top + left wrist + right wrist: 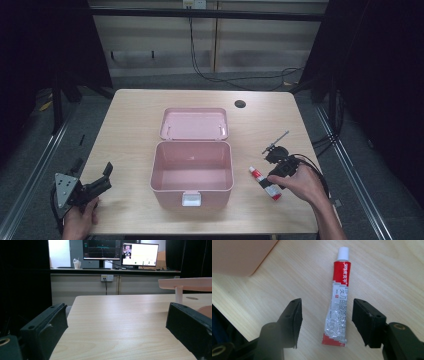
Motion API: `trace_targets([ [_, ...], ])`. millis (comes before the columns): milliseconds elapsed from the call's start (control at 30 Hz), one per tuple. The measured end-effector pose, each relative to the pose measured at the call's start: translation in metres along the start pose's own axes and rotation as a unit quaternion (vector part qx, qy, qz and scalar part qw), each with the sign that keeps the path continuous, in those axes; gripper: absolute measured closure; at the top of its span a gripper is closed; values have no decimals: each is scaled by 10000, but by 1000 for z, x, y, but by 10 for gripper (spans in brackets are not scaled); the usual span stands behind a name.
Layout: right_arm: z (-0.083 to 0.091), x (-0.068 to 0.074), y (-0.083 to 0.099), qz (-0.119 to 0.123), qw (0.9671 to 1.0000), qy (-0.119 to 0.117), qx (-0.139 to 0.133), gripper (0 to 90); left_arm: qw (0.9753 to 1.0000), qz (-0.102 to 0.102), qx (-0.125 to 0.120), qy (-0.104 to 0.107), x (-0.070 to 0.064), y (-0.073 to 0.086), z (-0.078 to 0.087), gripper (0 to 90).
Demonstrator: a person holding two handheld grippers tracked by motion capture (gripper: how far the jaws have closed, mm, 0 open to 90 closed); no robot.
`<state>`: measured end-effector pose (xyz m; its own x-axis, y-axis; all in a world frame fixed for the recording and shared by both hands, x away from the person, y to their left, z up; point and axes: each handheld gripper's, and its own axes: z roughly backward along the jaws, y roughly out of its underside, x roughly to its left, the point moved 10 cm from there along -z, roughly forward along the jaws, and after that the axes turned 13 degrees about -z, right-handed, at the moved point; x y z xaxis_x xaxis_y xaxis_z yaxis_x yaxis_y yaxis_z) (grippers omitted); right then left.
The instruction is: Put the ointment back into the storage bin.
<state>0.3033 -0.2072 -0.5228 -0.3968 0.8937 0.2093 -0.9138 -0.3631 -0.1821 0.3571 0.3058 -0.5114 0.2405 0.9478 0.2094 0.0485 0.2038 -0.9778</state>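
A pale wooden bench (130, 135) carries an open pink box (192, 172) at the centre of the high view. Lower right of it lies a red-and-silver tube (338, 298), flat, white cap toward the box. The right tool (325, 320) hangs over the tube, jaws spread either side of its crimped end. The left tool (117, 327) rests spread at lower left, holding nothing. The tube looks light and soft, probably part-squeezed; a gentle pinch across the silver mid-body seems safest.
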Motion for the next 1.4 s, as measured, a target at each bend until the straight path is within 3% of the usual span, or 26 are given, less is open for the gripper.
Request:
trace_targets([
  [433, -11, -2, -3, 221, 9988, 58, 436, 524, 10000, 5, -10, 2, -1, 0, 0, 34],
  [767, -22, -10, -6, 197, 9968, 430, 640, 648, 10000, -20, 11, 27, -1, 0, 0, 34],
  [1067, -31, -13, -12, 227, 9956, 587, 700, 669, 10000, -5, 2, 24, -1, 0, 0, 34],
  [1400, -42, -13, -11, 255, 9942, 602, 849, 687, 10000, 13, -10, 22, -1, 0, 0, 34],
])
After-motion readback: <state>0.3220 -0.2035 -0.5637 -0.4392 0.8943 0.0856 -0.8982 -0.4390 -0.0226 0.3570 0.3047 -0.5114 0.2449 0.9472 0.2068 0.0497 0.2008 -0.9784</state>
